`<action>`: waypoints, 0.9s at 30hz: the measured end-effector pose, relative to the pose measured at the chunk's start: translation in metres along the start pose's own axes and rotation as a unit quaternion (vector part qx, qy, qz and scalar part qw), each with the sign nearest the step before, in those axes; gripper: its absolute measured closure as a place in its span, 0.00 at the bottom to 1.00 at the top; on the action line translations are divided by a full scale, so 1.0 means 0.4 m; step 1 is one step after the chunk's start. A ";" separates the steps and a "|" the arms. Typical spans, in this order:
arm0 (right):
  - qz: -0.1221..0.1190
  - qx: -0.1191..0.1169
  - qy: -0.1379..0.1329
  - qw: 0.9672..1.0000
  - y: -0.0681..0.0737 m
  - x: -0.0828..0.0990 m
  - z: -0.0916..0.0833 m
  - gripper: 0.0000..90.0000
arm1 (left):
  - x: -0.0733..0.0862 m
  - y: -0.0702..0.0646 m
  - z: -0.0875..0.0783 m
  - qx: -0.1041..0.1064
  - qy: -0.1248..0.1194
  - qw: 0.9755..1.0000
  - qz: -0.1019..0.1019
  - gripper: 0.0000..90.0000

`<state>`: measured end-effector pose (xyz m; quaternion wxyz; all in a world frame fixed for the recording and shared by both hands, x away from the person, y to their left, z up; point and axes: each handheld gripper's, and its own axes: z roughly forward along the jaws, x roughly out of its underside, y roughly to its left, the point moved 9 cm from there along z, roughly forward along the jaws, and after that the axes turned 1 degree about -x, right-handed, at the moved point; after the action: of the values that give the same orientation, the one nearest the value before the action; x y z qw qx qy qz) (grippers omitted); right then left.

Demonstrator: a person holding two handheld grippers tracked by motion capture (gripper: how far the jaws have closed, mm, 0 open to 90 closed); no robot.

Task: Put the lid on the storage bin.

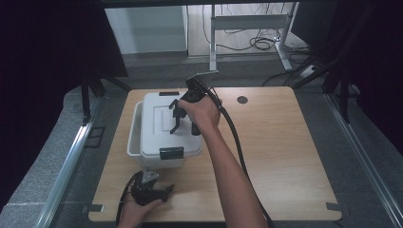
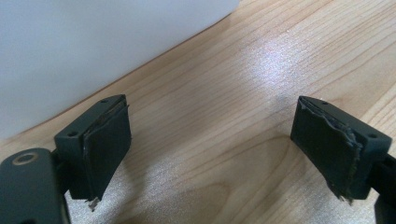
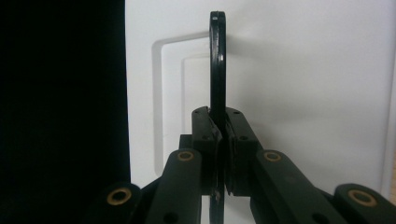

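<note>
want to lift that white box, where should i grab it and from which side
Grip the thin black handle on the lid of the white box, coming straight down from above. It stands upright off the lid, a flat narrow bar that shut jaws can pinch across, as the right tool does now.

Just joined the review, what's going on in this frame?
A person works two handheld grippers at a light wooden table. The right gripper is shut on the thin black carry handle of a white plastic lidded storage box, which stands at the table's left side; the handle is raised off the lid. The left gripper rests on the table in front of the box, jaws open with nothing between them. A black front latch sits on the box.
</note>
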<state>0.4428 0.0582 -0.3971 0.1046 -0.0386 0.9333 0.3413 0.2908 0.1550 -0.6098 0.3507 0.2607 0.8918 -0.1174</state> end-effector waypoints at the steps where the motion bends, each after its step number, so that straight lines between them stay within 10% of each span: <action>1: -0.003 0.001 -0.001 1.000 0.002 -0.001 0.003 0.94 | 0.000 0.000 0.000 0.000 0.000 1.000 0.000 0.13; 27: 0.004 0.012 0.011 1.000 0.066 -0.020 0.070 0.94 | 0.000 -0.002 0.000 0.002 0.002 1.000 0.007 0.13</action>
<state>0.4516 0.0965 -0.3994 0.0939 -0.0373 0.9386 0.3299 0.2903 0.1541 -0.6097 0.3491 0.2679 0.8904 -0.1166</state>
